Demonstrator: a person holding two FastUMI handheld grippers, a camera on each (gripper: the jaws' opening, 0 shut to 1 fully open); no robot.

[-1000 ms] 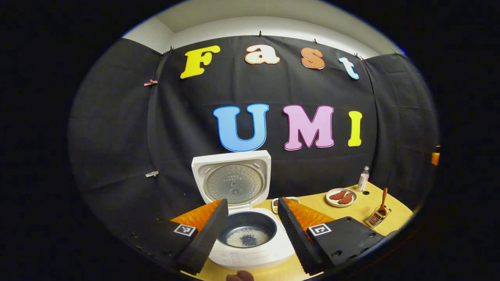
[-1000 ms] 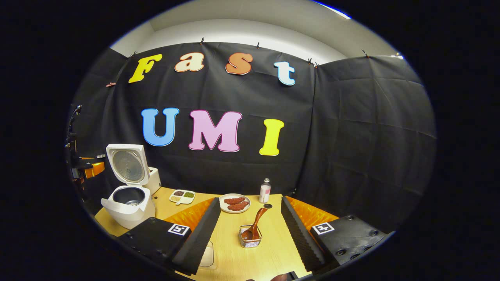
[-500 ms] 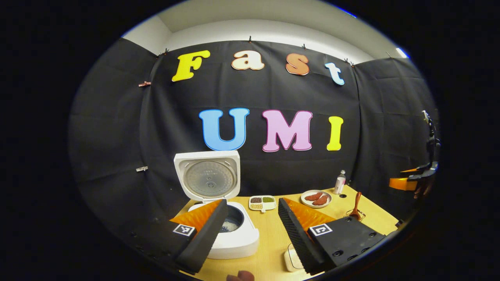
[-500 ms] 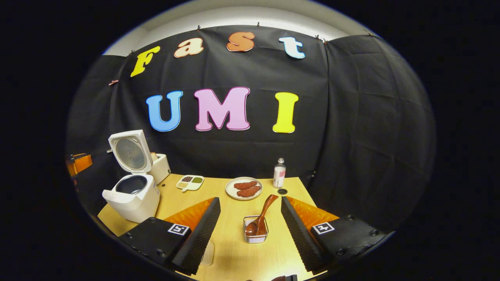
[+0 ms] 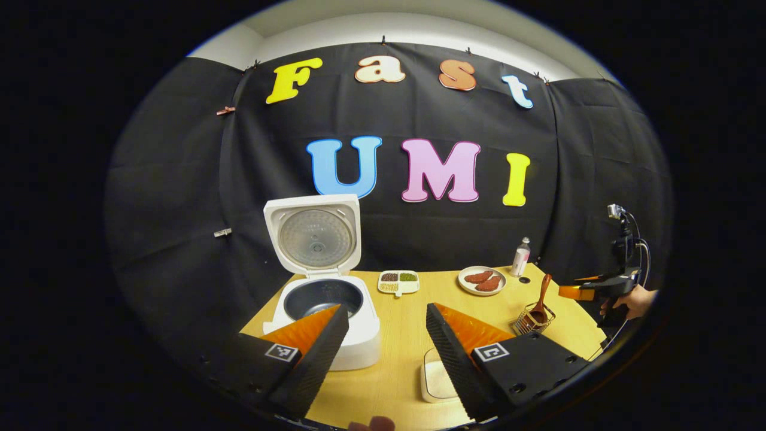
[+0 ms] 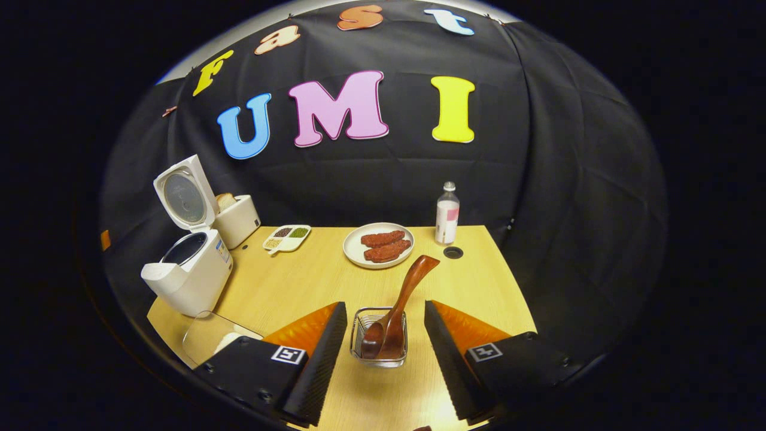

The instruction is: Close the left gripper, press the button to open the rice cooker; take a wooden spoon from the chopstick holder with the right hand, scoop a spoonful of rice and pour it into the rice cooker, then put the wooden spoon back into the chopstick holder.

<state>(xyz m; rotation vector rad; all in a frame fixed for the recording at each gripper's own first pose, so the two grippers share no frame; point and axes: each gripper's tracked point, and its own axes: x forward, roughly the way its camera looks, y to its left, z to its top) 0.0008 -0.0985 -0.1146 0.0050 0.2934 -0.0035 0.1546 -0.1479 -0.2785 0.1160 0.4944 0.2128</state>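
Note:
The white rice cooker (image 5: 326, 299) stands open at the table's left, lid upright. My left gripper (image 5: 383, 359) hovers open and empty in front of it, a little to its right. A clear rice container (image 5: 437, 377) lies just beyond its right finger. In the right gripper view, the wire chopstick holder (image 6: 379, 338) sits between my right gripper's (image 6: 383, 359) open fingers, untouched. The wooden spoon (image 6: 401, 305) stands in it, bowl down, handle leaning up to the right. The cooker (image 6: 188, 269) and the rice container (image 6: 215, 338) lie to the left.
On the wooden table (image 6: 287, 287) stand a plate of meat (image 6: 378, 244), a small bottle (image 6: 447, 214), a divided dish (image 6: 287, 236) and a white box holding bread (image 6: 236, 218). A hand (image 5: 634, 299) holds the right gripper (image 5: 598, 290) beside the holder (image 5: 532, 320).
My left gripper has drawn back from over the cooker and shifted right. My right gripper has come forward and down until the holder lies between its fingers. The spoon has not moved.

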